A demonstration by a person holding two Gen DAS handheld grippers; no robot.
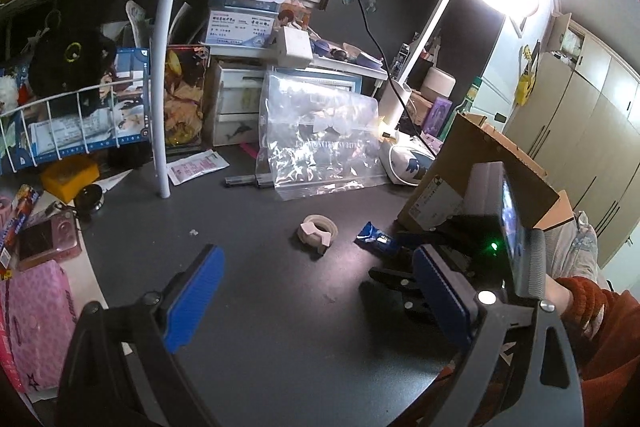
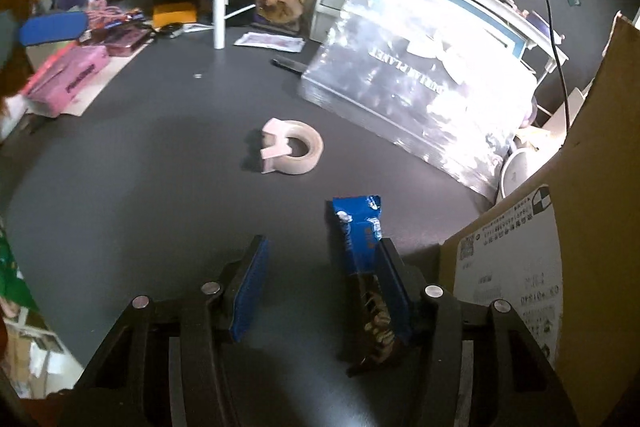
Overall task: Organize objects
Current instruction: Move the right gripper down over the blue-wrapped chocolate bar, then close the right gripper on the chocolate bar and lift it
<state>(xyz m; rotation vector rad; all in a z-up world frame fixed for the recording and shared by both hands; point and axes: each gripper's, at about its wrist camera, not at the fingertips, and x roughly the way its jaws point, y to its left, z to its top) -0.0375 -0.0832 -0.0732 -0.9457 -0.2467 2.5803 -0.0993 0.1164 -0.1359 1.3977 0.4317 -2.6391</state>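
On the surface (image 2: 160, 227): one tape roll (image 2: 292, 146), one blue snack packet (image 2: 358, 227). One cardboard box (image 2: 580, 227), one clear zip bag (image 2: 420, 87).

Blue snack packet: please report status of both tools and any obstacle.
Left tool open, empty. Right tool open around blue snack packet, one pad touching, not clamped. Cardboard box close on the right; tape roll ahead, apart.

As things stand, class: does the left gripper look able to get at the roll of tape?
Probably yes. The left gripper is open, and only bare desk lies between it and the roll of tape.
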